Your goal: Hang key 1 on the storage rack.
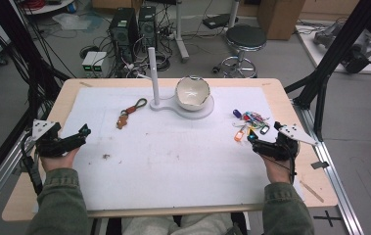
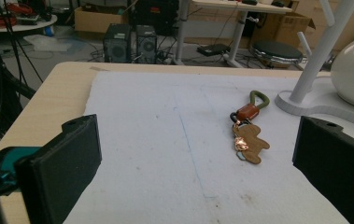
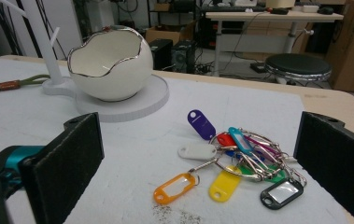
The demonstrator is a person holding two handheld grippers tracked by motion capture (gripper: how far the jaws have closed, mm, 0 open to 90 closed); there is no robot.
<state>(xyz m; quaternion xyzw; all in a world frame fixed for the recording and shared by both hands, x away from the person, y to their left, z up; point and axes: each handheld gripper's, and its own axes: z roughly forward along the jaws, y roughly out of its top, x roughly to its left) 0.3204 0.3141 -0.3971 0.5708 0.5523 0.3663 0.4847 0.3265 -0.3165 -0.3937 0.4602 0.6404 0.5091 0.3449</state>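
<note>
Brown keychain (image 1: 130,111) lying diagonally on worktop (image 1: 173,147), green loop pointing toward white stand (image 1: 154,78). Left gripper (image 1: 81,131) and right gripper (image 1: 254,137) hovering, jaws gaping apart, empty; tag bunch (image 3: 240,161) sitting between right jaws.

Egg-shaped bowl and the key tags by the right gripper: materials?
Egg-shaped bowl: looks like glazed ceramic, glossy cream with a shiny metallic jagged rim. Key tags: likely coloured plastic, smooth with clear windows, on thin shiny metal rings. Neither is certain from looks alone.

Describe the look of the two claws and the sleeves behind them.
Both the left claw and right claw are black with flat, square-edged jaws and teal fittings at the base. Each carries a grey three-cornered plate and trails a black cable. The person's sleeves are olive green.
</note>
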